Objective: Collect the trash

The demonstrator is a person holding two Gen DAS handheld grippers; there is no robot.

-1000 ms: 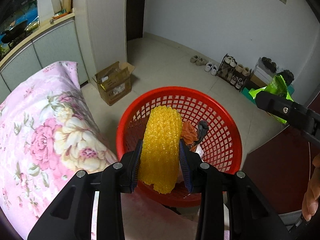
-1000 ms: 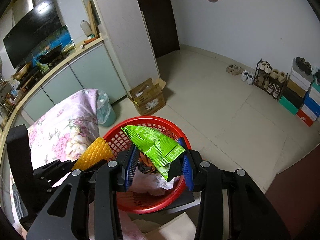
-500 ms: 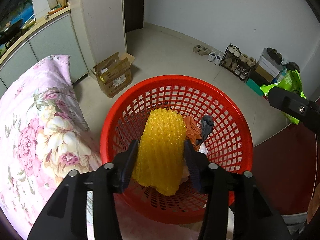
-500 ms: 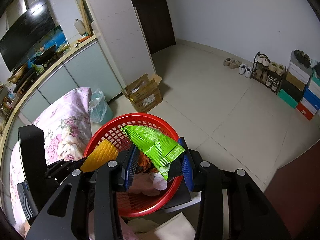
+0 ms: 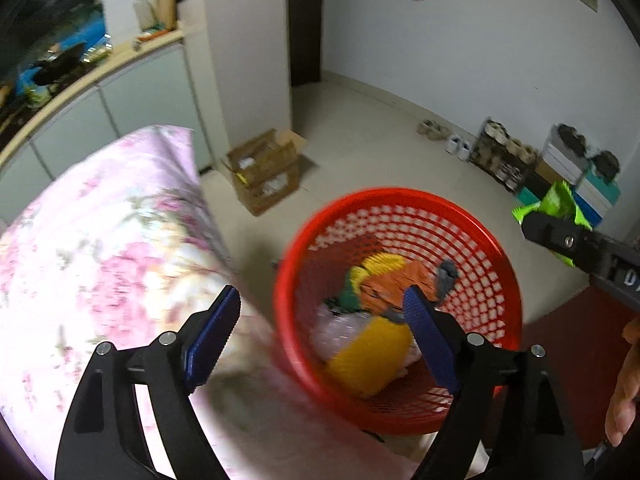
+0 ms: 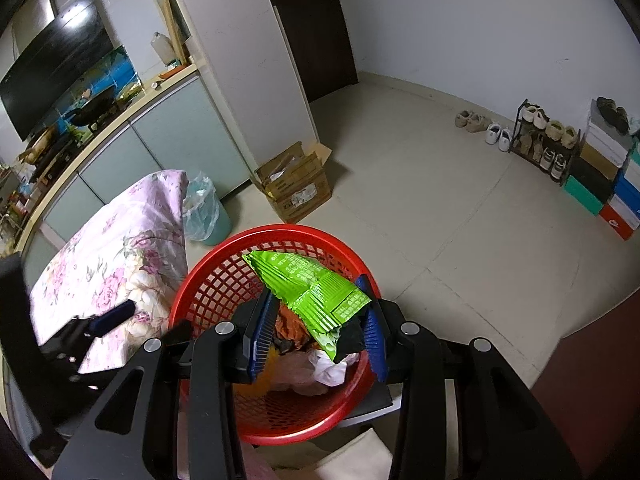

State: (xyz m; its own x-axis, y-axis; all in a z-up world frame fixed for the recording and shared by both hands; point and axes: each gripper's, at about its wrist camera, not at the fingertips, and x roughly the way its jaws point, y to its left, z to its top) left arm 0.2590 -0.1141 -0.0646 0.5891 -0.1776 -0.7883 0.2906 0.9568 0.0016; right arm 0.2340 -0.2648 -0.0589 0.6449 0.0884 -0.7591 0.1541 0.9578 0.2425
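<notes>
- Your left gripper is nearest in its own view, its jaws opening wide with nothing pressed between the blue pads; the yellow bubble wrap lies loose below them inside the red basket.
- Your right gripper is clamped at a narrow width on a green snack packet, held just above the same red basket.
- The left view alone shows the basket's contents: the yellow wrap, an orange wrapper, a grey scrap and pale plastic. It is smeared by motion, so details are soft.
- In the right view the packet and gripper hide most of those contents; only orange and white bits peek out beneath.
- The right view alone shows a lined bin between the floral quilt and a cardboard box.
- The packet carries small print, too fine to read; the box's label is likewise illegible.
- In the left view your right gripper is cut off at the right edge, with only the packet's green tip and part of a hand visible.
- Farther off, a shoe rack and stacked shoeboxes stand against the white wall.
</notes>
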